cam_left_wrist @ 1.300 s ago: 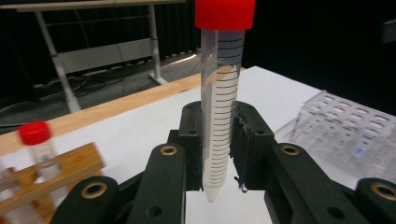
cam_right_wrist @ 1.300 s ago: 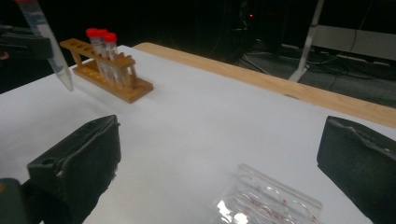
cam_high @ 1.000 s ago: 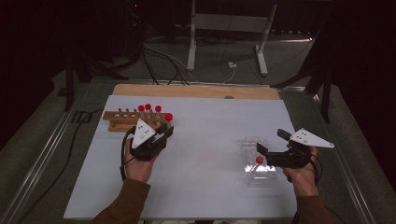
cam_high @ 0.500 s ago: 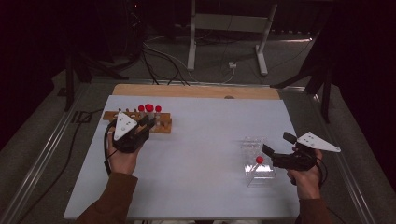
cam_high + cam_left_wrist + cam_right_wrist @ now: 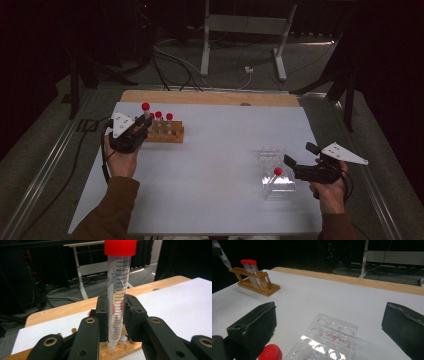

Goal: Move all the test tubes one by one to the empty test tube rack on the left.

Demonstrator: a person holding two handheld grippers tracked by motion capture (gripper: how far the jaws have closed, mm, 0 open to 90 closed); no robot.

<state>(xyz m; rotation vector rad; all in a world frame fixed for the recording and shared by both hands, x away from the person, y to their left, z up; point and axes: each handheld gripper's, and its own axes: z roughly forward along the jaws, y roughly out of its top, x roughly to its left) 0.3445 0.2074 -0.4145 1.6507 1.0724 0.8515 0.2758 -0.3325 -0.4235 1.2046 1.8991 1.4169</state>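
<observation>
White table sheet (image 5: 215, 165) over a wooden board, bare wood strip (image 5: 210, 98) exposed along far edge. Wooden tube rack (image 5: 167, 132) with red-capped tubes stands on sheet, far left. Clear plastic well plate (image 5: 276, 170) lies on sheet, near right.

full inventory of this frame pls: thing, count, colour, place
Held tube: 1, clear with red cap, upright between the left gripper's pads, tip just above the wooden rack.
Racked tubes: at least 2, clear with red caps, standing in the wooden rack.
Wooden rack: 1, light brown, left side of the sheet.
Clear rack: 1, transparent plastic with round wells, right side of the sheet.
Red-capped tube: 1, at the clear rack.
White sheet: 1, covers the table.
Wooden board: 1, along the far edge.
Left gripper: black, shut on the held tube.
Right gripper: black, jaws wide apart beside the clear rack.
</observation>
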